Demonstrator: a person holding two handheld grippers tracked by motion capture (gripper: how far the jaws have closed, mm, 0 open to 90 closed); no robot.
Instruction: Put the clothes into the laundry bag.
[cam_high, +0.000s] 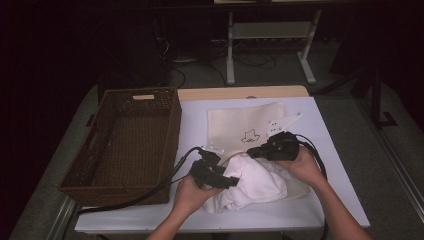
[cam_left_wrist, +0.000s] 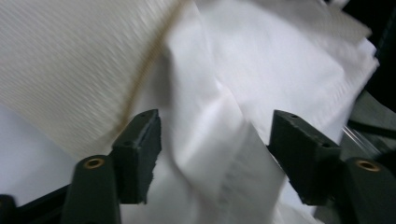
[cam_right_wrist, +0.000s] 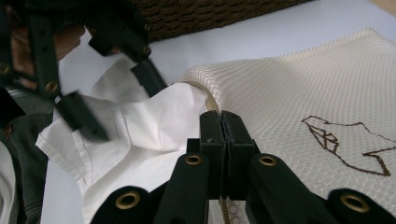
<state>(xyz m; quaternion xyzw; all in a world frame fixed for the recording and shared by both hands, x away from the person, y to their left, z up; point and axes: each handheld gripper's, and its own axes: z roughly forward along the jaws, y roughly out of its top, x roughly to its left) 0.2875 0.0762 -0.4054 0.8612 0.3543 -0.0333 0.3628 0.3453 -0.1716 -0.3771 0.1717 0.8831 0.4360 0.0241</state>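
Stuffing crumpled white cotton garment (cam_high: 252, 182) into cream waffle-weave mesh bag (cam_high: 245, 127). Right gripper (cam_right_wrist: 220, 122) jaws pinch bag rim; left gripper (cam_high: 233, 182) jaws wide, garment between, ungripped. Risk: cloth spilling toward 6 o'clock, rim slipping.

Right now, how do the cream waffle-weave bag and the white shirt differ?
The cream waffle-weave bag lies mostly flat on the table; the white cotton shirt is bunched in a crumpled heap at its mouth. The bag has a coarse textured weave and a brown stitched outline drawing; the shirt is smooth and plain. The right gripper is shut on the bag's edge, while the left gripper stands open around the shirt. Both are pale fabric.
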